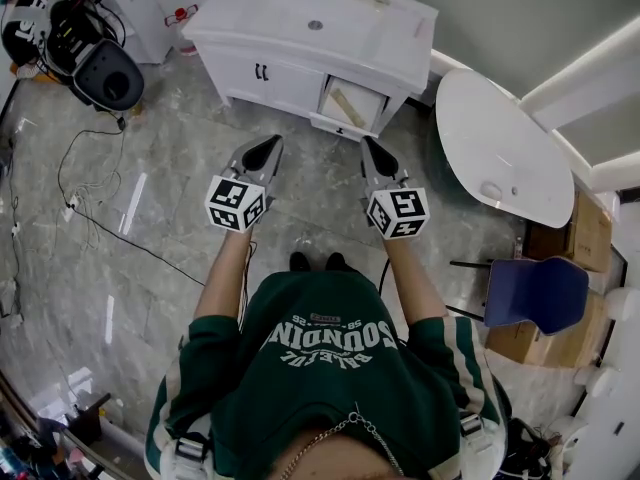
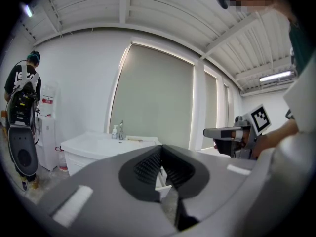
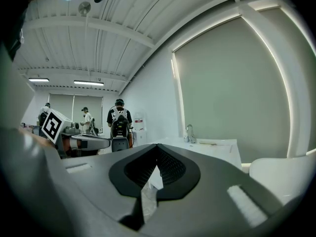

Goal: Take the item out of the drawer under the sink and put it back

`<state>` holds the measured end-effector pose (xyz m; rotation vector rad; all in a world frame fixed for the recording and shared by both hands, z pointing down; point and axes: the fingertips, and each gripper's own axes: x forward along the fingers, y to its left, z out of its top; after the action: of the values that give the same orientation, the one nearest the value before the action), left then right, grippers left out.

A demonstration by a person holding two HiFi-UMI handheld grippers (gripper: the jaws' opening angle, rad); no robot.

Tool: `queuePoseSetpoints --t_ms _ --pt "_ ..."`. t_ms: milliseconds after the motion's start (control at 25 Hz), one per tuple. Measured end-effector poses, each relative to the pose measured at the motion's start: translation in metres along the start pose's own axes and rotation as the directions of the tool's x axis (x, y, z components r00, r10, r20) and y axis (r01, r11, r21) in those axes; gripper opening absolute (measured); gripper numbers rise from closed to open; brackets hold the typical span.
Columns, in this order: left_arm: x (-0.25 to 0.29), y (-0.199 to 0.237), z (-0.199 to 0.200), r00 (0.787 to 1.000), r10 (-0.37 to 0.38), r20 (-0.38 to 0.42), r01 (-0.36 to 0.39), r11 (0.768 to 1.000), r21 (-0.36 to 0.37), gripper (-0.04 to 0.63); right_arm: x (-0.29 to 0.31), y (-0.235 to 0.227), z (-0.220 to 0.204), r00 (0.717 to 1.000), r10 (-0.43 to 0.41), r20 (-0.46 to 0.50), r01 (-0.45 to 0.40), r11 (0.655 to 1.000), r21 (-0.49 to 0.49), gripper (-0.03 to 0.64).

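The white sink cabinet (image 1: 300,28) stands ahead of me on the floor. Its right-hand drawer (image 1: 338,126) is pulled open, and a flat beige item (image 1: 347,105) lies inside it. My left gripper (image 1: 272,144) and right gripper (image 1: 368,144) are held side by side in the air short of the cabinet, pointing at it. Both are shut with nothing between the jaws. In the left gripper view the shut left gripper (image 2: 161,148) faces the cabinet (image 2: 94,149), with the right gripper (image 2: 228,132) alongside. The right gripper view shows its shut jaws (image 3: 157,146) and the sink top (image 3: 207,147).
A round white table (image 1: 500,148) stands to the right of the cabinet, with a blue chair (image 1: 535,293) and cardboard boxes (image 1: 590,230) behind it. A cable (image 1: 100,218) runs over the floor at left, near black equipment (image 1: 95,63). People (image 3: 118,117) stand farther off.
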<state>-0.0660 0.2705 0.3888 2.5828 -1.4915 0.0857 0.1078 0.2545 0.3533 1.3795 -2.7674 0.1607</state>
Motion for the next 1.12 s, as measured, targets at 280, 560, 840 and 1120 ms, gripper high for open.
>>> queuePoseSetpoints --t_ms 280,560,840,1120 --pt "-0.009 0.010 -0.011 1.000 -0.017 -0.014 0.016 1.000 -0.007 0.049 0.003 0.011 -0.014 1.000 -0.013 -0.014 0.013 1.000 0.018 0.002" --pt "-0.004 0.033 -0.002 1.000 -0.013 -0.004 0.013 1.000 0.002 0.049 0.022 0.013 -0.010 1.000 -0.009 -0.009 0.009 1.000 0.015 0.002" --pt "0.025 0.069 -0.006 1.000 0.000 -0.020 0.000 1.000 0.002 0.049 0.070 -0.007 -0.027 0.999 0.000 -0.035 0.001 0.999 0.038 0.002" --pt "0.092 0.125 -0.005 0.999 0.017 -0.039 -0.017 1.000 -0.003 0.049 0.147 -0.048 -0.045 0.997 0.011 -0.071 -0.007 0.998 0.066 0.002"
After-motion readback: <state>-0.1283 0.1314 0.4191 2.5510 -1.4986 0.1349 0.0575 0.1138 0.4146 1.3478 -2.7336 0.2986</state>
